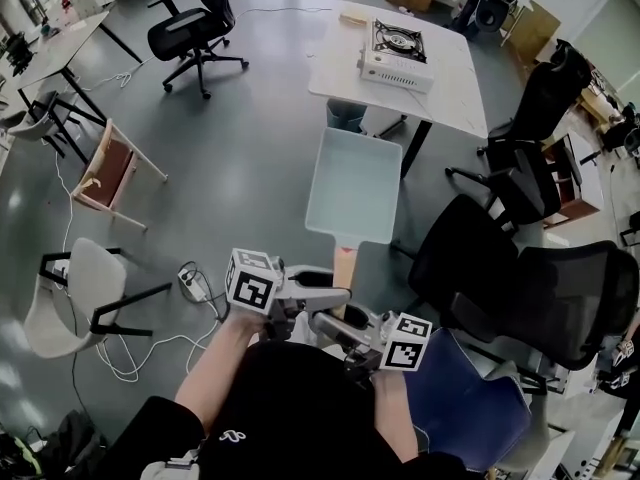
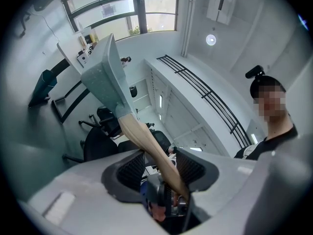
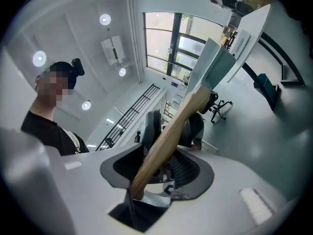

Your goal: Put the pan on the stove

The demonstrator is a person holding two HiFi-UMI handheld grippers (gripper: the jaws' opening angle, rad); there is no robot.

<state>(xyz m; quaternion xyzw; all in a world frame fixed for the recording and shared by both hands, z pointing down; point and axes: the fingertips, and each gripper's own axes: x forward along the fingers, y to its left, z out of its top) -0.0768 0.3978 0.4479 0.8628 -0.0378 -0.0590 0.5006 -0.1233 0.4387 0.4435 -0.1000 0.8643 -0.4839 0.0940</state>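
Head view, looking steeply down: a person's two hands reach forward over a grey floor (image 1: pixel 230 158). The left tongs (image 1: pixel 338 295) and the right tongs (image 1: pixel 325 320) come in from opposite sides, and both close on the wooden handle (image 1: pixel 345 266) of a pale blue rectangular pan (image 1: pixel 355 183). The pan is in the air, held out level in front of the body and resting on nothing. Two grips on one long handle probably keep the heavy end from drooping or twisting. Well ahead of it, a white desk (image 1: pixel 455 83) carries a portable stove (image 1: pixel 397 53) with a bare burner, so the pan is not yet at its goal. Black office chairs (image 1: pixel 520 268) crowd the right side of the path.

Left gripper view: the handle (image 2: pixel 146 146) runs diagonally up between the ribbed pads (image 2: pixel 133 170) to the pan body (image 2: pixel 105 72). It lies against the right-hand pad. Contact with the other pad is less clear, but the tongs (image 2: pixel 160 169) read as clamped on the handle. The person wearing the head camera shows behind.

Right gripper view: the same handle (image 3: pixel 166 141) slants between the pads (image 3: pixel 188 170) of these tongs (image 3: pixel 159 168), which also grip it, near its butt end. The pan (image 3: pixel 212 65) points towards the desk edge (image 3: pixel 254 28).
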